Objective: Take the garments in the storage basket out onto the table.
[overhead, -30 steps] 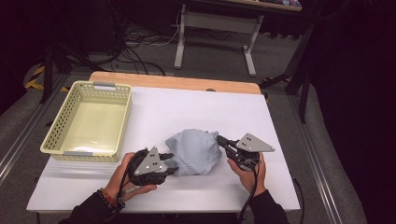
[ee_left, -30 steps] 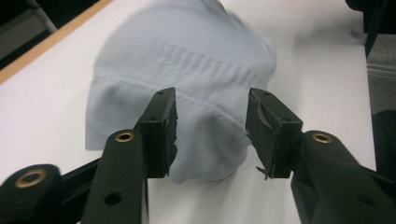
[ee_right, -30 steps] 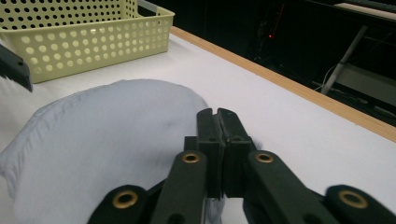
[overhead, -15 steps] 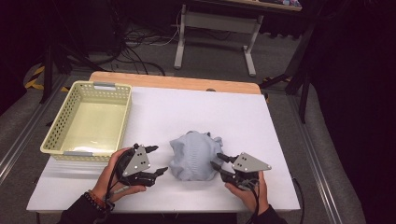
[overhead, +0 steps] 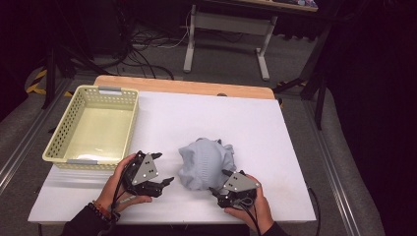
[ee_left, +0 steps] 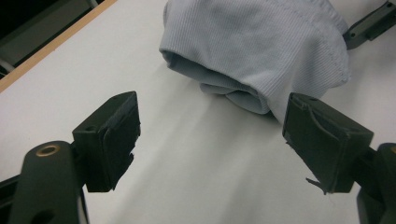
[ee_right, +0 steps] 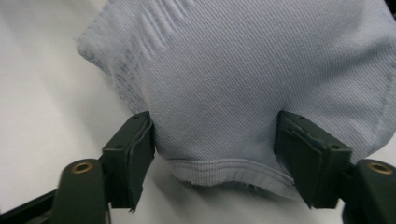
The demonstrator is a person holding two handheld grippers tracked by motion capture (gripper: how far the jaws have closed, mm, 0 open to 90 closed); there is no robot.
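Garment first: one light-blue knitted garment sits bunched in a lump on the white table, well to the right of the one yellow basket and nearer our side of the table than the far edge. We've got two grippers on it, one per hand.

The left gripper sits between the basket and the garment, jaws pointing toward the cloth. Its jaws have just been opening and now stand wide with only bare table between them; in the left gripper view the garment lies ahead and a bit to the right, close by one jaw but not between the two.

The right gripper is at the garment's near-right corner, on the far side from the basket. Its jaws have just been opening too, and in the right gripper view the hem of the garment bulges between the spread jaws. They look like they're flanking it, not pinching.

So the right hand is the nearer one, we reckon. If the next grab is a hem pinch, it only needs to close; the left has to slide forward toward the folded edge first.
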